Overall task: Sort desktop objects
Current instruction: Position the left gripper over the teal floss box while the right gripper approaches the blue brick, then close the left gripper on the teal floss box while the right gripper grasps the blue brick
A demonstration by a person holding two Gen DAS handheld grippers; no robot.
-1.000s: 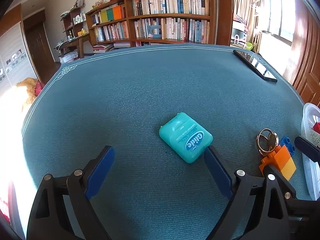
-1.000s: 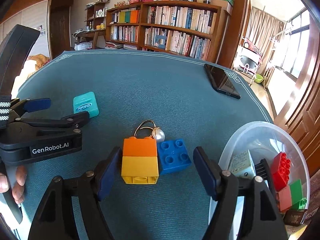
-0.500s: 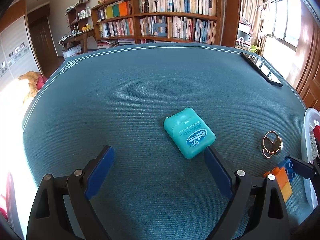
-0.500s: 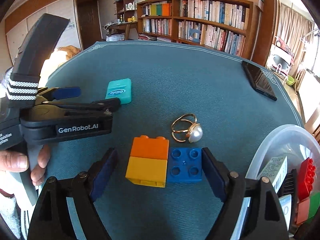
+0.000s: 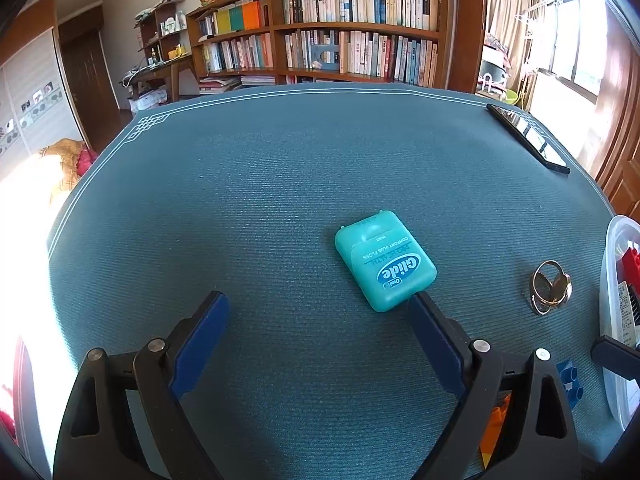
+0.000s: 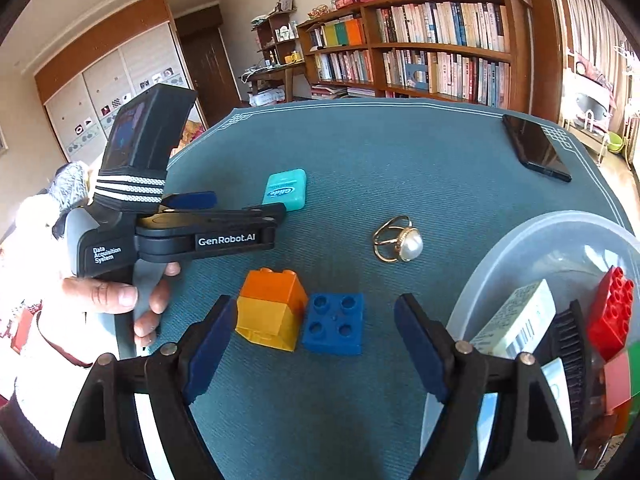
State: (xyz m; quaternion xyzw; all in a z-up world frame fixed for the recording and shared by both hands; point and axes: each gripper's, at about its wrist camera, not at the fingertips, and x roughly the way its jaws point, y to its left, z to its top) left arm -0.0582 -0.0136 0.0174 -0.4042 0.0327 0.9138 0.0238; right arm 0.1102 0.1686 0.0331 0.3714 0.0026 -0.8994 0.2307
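A teal floss box [image 5: 384, 260] lies flat on the teal table mat [image 5: 280, 184], just ahead of the right fingertip of my left gripper [image 5: 316, 300], which is open and holds nothing. The same box [image 6: 286, 190] shows in the right wrist view beyond the left gripper [image 6: 248, 205]. My right gripper [image 6: 314, 306] has its jaws closing. An orange-and-yellow brick [image 6: 272, 308] and a blue brick [image 6: 334, 324] sit side by side between its fingers, not gripped. A gold ring with a pearl [image 6: 400, 240] lies behind them.
A clear plastic container [image 6: 560, 240] at the right holds red and green bricks, a white packet and a black comb. A black phone [image 6: 536, 152] lies at the far right of the mat. A hand [image 6: 108, 296] holds the left gripper's handle. A bookshelf stands behind the table.
The right wrist view has swung left, so the left gripper and its hand fill more of the frame. Both bricks now sit between the right fingers. The left gripper has barely moved.
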